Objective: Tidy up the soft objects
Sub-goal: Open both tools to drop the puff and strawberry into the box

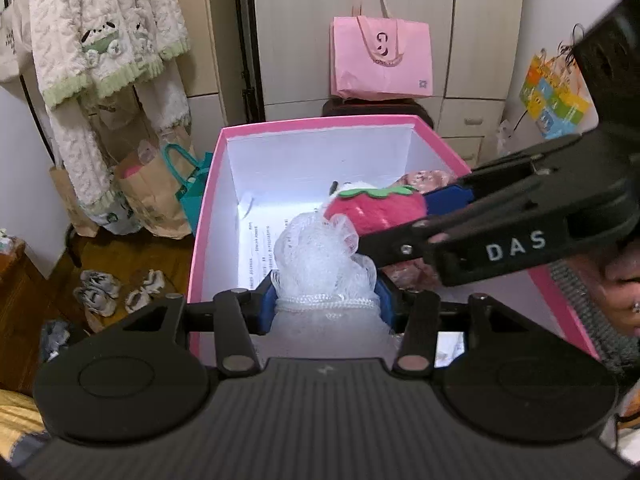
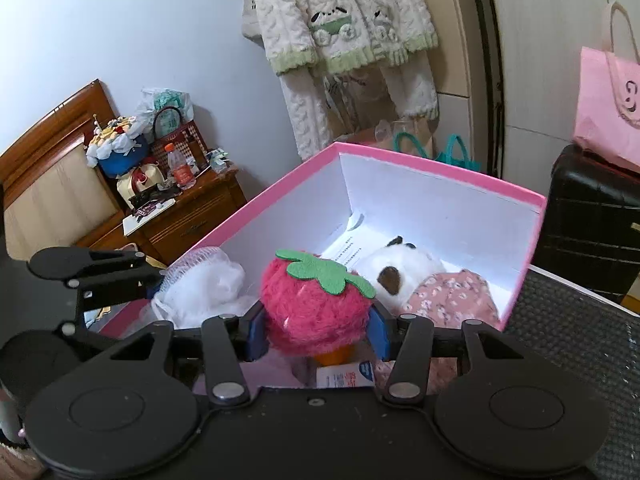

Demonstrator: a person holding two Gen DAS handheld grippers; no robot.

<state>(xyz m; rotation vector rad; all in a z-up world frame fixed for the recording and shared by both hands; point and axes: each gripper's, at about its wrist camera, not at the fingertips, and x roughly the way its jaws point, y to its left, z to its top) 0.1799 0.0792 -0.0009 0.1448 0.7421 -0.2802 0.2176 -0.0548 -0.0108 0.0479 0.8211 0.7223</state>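
Pink box before pale wardrobe, wooden floor

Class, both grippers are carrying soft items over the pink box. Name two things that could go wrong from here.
1. The white mesh sponge and the strawberry plush hang close together, so the grippers may collide.
2. The plush toy and floral cloth already fill one side of the pink box; the strawberry may land on them.
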